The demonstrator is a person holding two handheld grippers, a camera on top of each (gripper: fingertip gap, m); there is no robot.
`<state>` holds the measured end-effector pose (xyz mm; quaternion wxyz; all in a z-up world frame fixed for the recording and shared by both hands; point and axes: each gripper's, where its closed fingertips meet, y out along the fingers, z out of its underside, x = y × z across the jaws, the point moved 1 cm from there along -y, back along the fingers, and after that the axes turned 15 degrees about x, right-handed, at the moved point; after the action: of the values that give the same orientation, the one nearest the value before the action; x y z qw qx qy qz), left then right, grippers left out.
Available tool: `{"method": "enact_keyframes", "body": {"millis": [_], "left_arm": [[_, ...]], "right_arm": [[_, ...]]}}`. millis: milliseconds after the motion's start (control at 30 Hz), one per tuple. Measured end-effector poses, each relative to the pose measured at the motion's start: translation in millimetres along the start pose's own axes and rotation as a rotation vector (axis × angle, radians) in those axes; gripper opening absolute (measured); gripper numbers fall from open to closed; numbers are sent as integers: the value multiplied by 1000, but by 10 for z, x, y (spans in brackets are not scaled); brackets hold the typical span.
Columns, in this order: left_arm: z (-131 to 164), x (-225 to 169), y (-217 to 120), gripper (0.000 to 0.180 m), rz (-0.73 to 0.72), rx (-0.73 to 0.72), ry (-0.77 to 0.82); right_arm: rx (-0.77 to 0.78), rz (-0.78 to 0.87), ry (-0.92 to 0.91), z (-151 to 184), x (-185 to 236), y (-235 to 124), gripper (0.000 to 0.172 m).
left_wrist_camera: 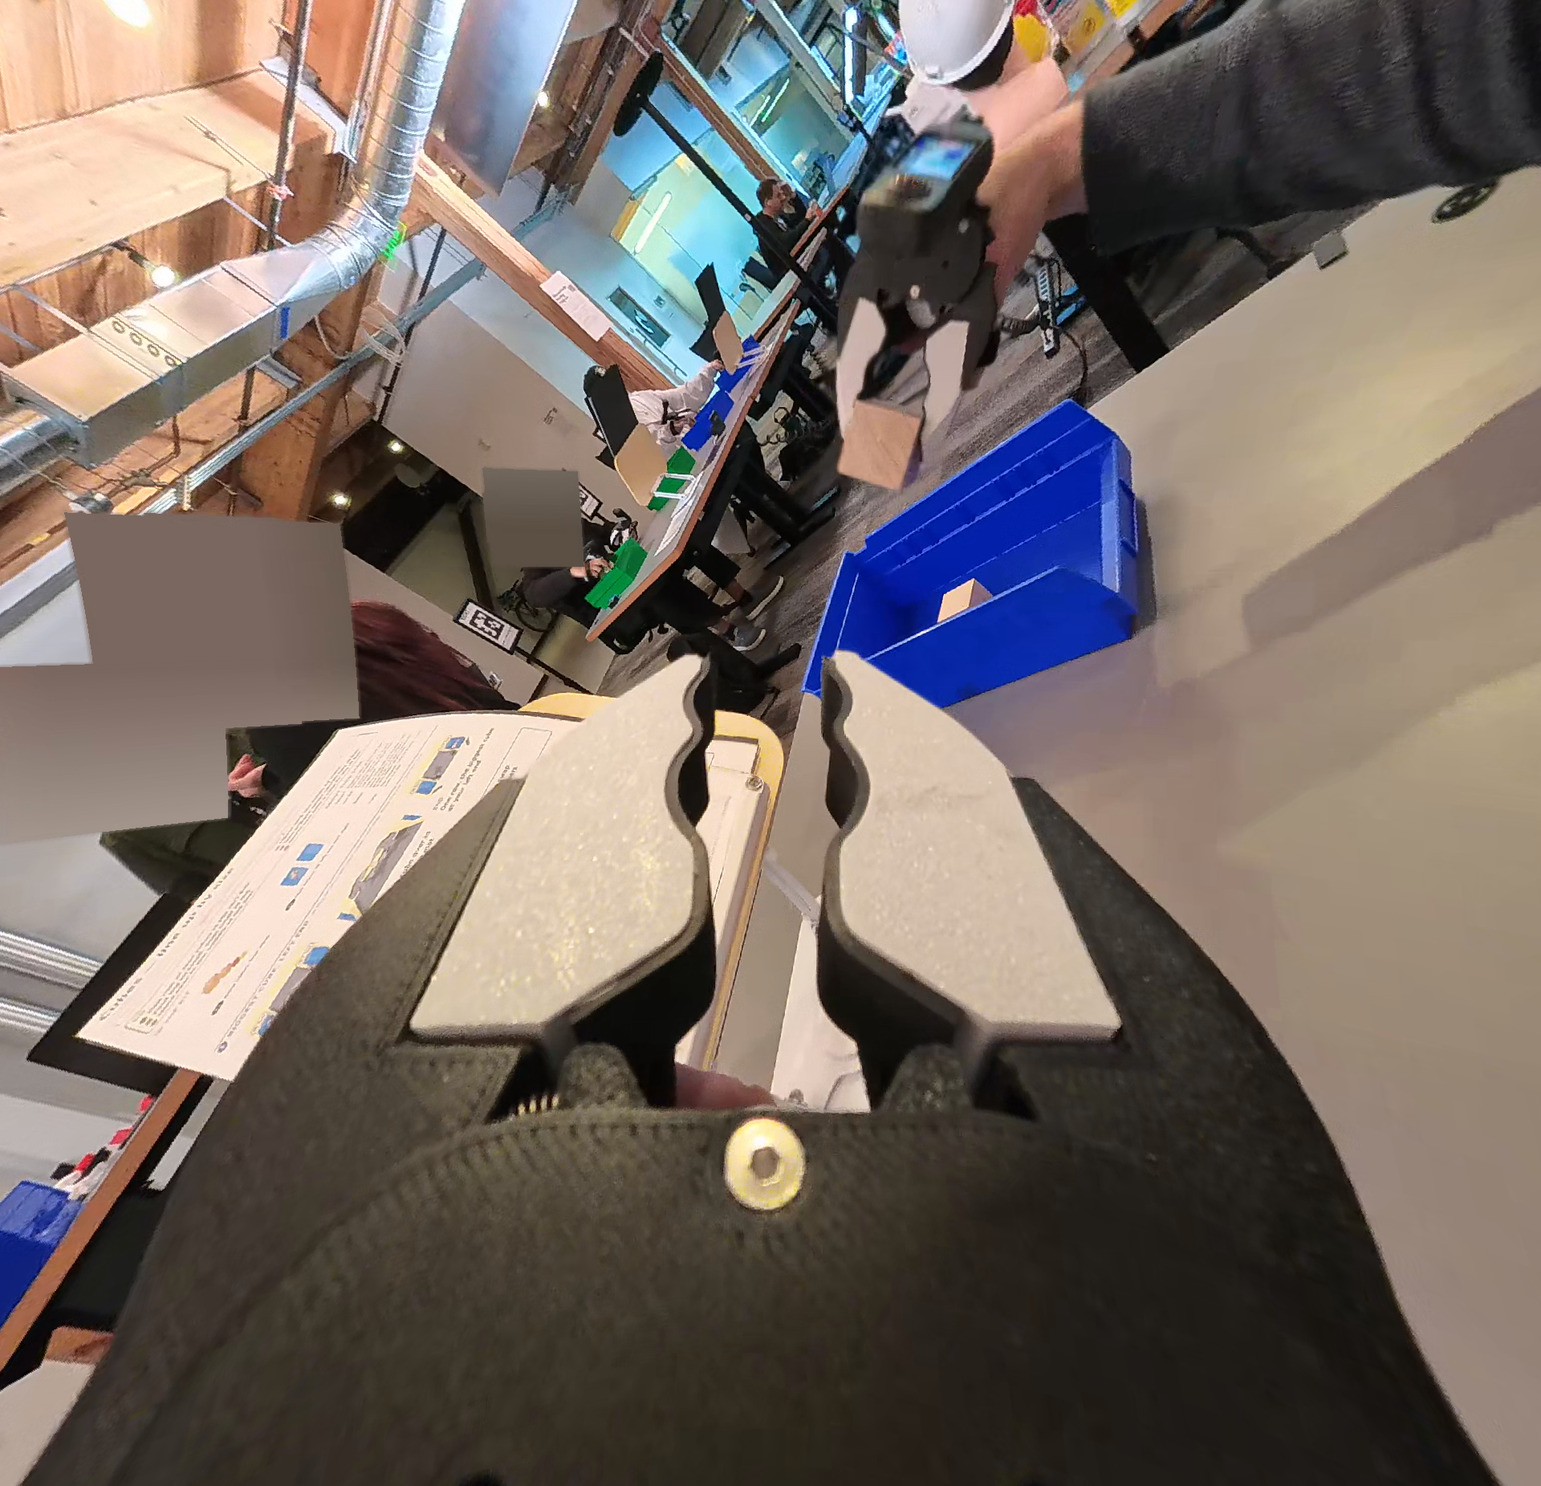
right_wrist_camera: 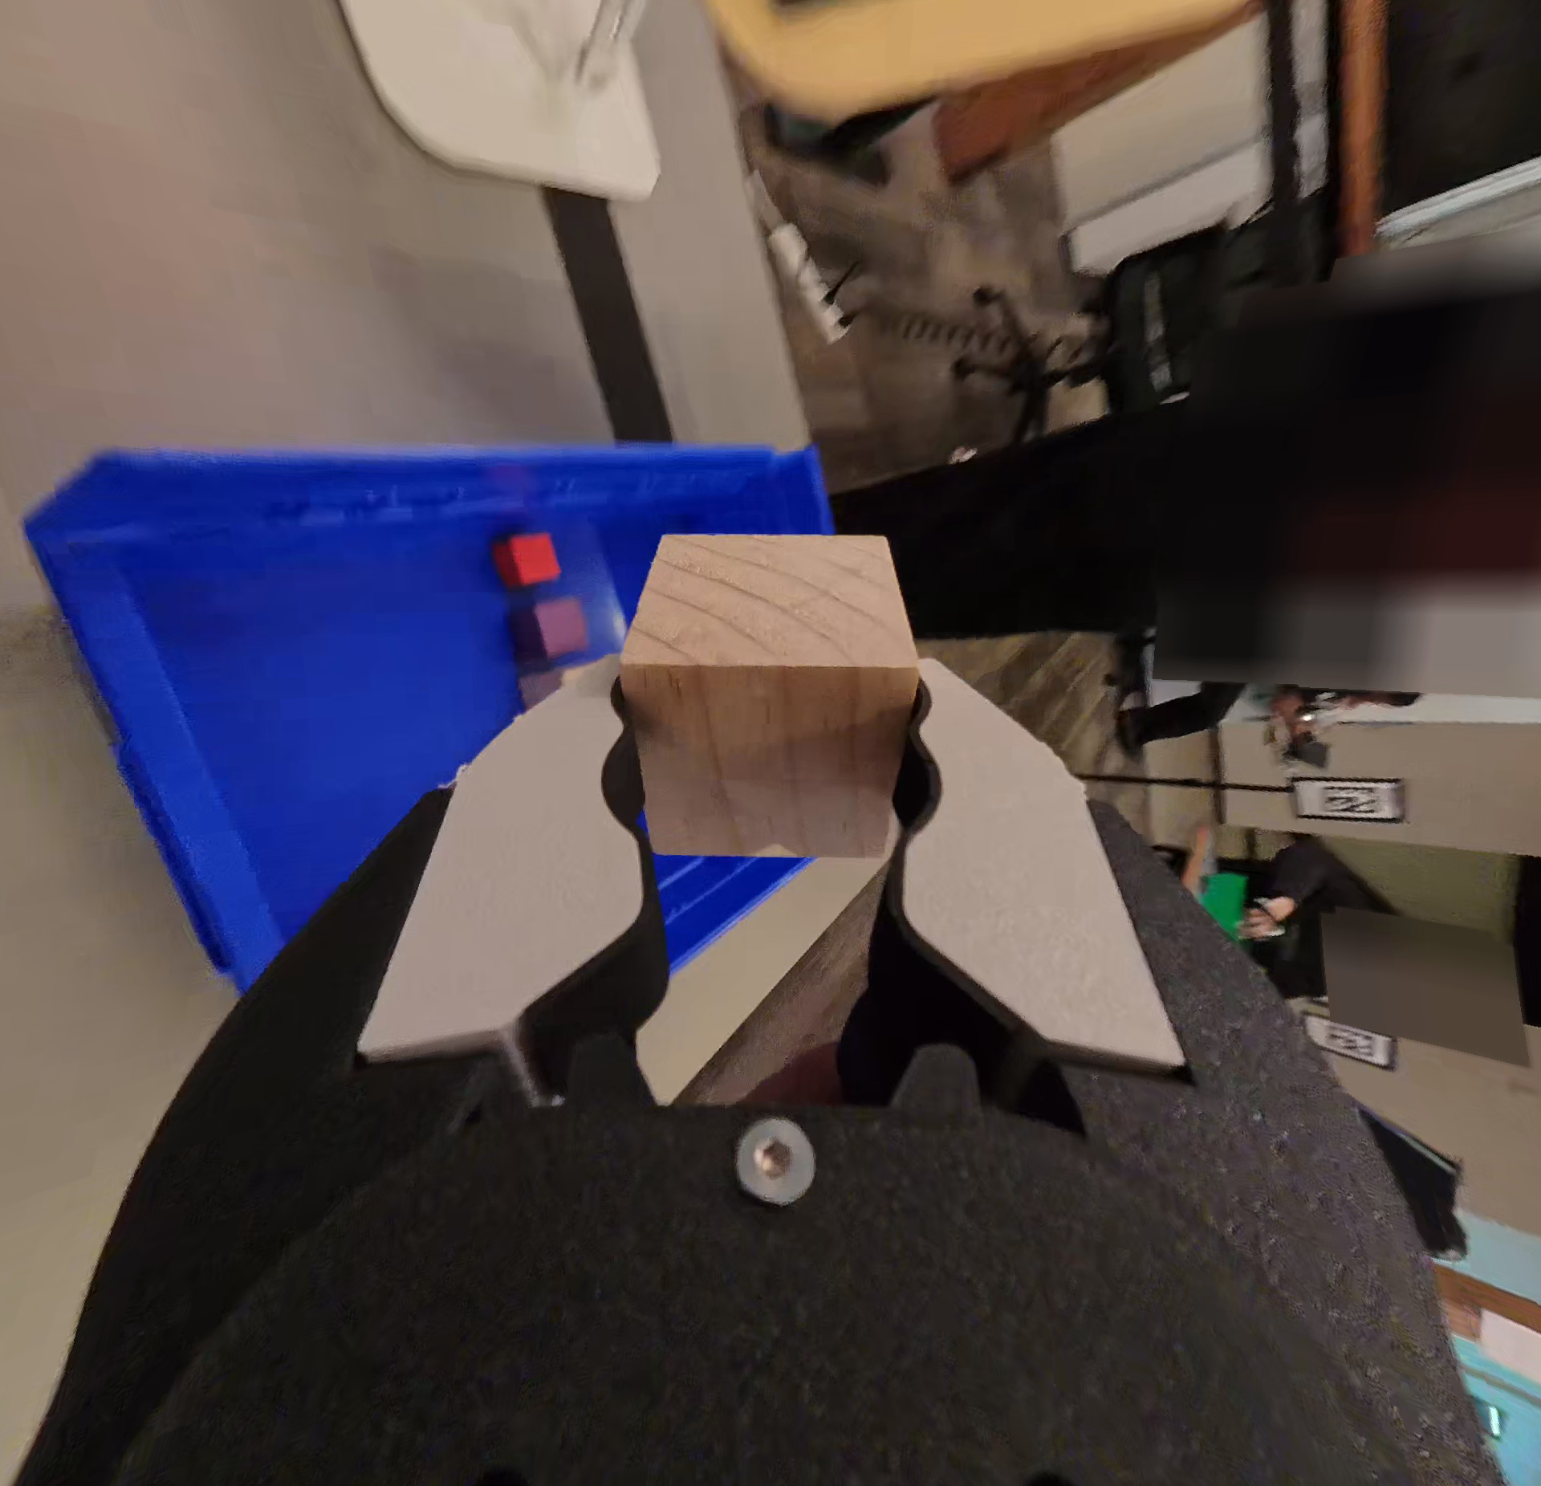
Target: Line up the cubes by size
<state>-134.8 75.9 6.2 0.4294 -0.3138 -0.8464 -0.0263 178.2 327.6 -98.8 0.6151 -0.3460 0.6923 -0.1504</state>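
Two grippers are being held over a grey table [left_wrist_camera: 1334,528]. A large plain wooden cube [right_wrist_camera: 767,695] is being gripped by the right gripper [right_wrist_camera: 767,745], with both pads being pressed against its opposite sides and the block being carried in the air. In the left wrist view the same gripper [left_wrist_camera: 896,412] is being seen farther ahead and to the right, held by a hand [left_wrist_camera: 1026,195] in a grey sleeve [left_wrist_camera: 1301,86], with the cube [left_wrist_camera: 875,445] being clamped at its fingertips above the floor just beyond the table edge. The left gripper [left_wrist_camera: 767,679] is being kept narrow, its wavy pads being separated by a slim gap, and nothing is being held in that gap. A blue bin [right_wrist_camera: 250,695] is being shown ahead and to the left of the right gripper's fingers; a small red cube [right_wrist_camera: 527,559] and a small purple cube [right_wrist_camera: 552,626] are lying in it, side by side, with another small cube below them being mostly hidden by the left finger. From the left gripper, the bin [left_wrist_camera: 1042,637] is lying just ahead and to the right, at the table edge, and a small tan cube [left_wrist_camera: 963,599] is being seen inside it. A printed sheet [left_wrist_camera: 350,845] is lying to the left of the left gripper's fingers.
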Motion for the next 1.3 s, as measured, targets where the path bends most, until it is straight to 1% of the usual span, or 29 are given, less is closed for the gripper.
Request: {"method": "enact_keyframes", "body": {"millis": [100, 200, 400, 533, 633, 767, 967, 1300], "left_arm": [[3, 15, -22, 23, -4, -6, -4], [15, 35, -42, 23, -8, -9, -10], [42, 56, -52, 23, -13, -4, -14], [56, 61, -43, 23, -12, 0, -15], [67, 58, -35, 23, -11, 6, -16], [63, 58, -38, 23, -9, 2, -17], [80, 48, -9, 24, -2, 10, -17], [85, 43, 3, 24, 3, 12, -18]], "right_arm": [[110, -123, -37, 276, 114, 366, 59], [193, -224, -70, 487, 208, 623, 59], [398, -348, -215, 792, 348, 924, 59], [467, -439, -277, 867, 467, 1088, 59], [529, -481, -326, 950, 540, 1216, 59], [571, -528, -350, 1014, 611, 1347, 59], [622, -584, -374, 1083, 689, 1487, 59], [686, -640, -405, 1153, 762, 1609, 59]]}}
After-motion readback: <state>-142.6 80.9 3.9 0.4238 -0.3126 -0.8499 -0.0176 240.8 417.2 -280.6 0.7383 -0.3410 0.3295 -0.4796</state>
